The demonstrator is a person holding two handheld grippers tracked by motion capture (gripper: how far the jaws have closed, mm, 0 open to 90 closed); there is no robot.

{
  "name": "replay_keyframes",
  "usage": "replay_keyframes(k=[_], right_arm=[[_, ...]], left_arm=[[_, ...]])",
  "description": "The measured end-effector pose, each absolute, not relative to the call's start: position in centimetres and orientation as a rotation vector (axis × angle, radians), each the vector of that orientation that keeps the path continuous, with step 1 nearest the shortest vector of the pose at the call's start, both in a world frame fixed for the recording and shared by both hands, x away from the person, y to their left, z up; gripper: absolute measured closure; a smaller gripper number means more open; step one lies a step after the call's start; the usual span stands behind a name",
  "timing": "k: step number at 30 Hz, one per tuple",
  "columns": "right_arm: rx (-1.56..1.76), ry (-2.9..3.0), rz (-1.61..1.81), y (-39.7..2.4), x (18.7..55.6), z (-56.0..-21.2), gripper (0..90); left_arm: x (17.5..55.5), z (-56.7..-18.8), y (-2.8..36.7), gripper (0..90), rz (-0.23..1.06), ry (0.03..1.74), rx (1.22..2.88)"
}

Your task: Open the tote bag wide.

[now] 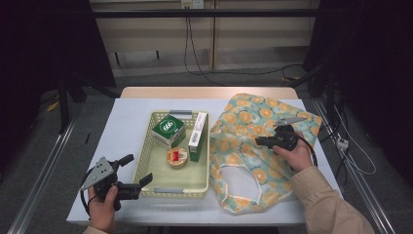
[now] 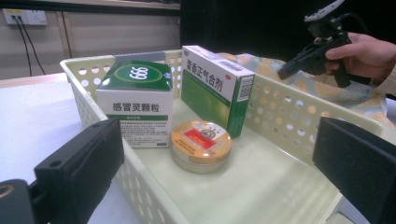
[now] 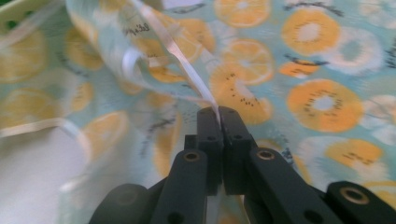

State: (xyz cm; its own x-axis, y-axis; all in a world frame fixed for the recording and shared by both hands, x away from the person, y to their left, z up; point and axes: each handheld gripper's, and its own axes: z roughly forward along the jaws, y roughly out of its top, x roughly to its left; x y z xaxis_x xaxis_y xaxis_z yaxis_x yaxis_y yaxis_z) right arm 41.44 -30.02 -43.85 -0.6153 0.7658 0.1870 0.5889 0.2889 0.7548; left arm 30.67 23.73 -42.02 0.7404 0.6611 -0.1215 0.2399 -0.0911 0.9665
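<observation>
Now, right gripper (image 3: 219, 122) pinching bag (image 3: 280, 93) hem (jaws together) — left gripper (image 1: 134, 173) idle

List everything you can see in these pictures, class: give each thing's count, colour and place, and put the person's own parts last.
Table: one, white top, centre of the high view.
Basket: one, pale yellow, perforated, on the table's left half.
Square box: one, green and white, in the basket's far part.
Long box: one, green and white, on its edge in the basket, right of the square box.
Round tin: one, orange lid, in the basket in front of the boxes.
Fabric bag: one, light blue with orange fruit slices, right of the basket.
Wall sockets: white, back wall.
Left gripper: black, jaws open at the basket's near left corner.
Right gripper: black, jaws shut on the bag's edge.
</observation>
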Motion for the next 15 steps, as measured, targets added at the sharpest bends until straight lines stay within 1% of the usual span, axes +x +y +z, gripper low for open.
replay_keyframes(k=[6, 9, 11, 15], right_arm=[[1.299, 2.327, 1.159, -30.9, 42.2, -45.3, 86.2], [1.305, 2.328, 1.126, -30.9, 42.3, -45.4, 83.3], [1.294, 2.331, 1.117, -30.9, 42.2, -45.4, 81.1], [1.251, 2.345, 1.13, -30.4, 41.7, -45.0, 72.6]], left_arm=[[30.7, -42.0, 23.6, 2.1, 0.409, 0.726, 1.671], [30.7, -42.0, 23.6, 2.1, 0.409, 0.726, 1.671], [30.7, -42.0, 23.6, 2.1, 0.408, 0.724, 1.67], [30.6, -42.0, 23.6, 2.1, 0.409, 0.725, 1.67]])
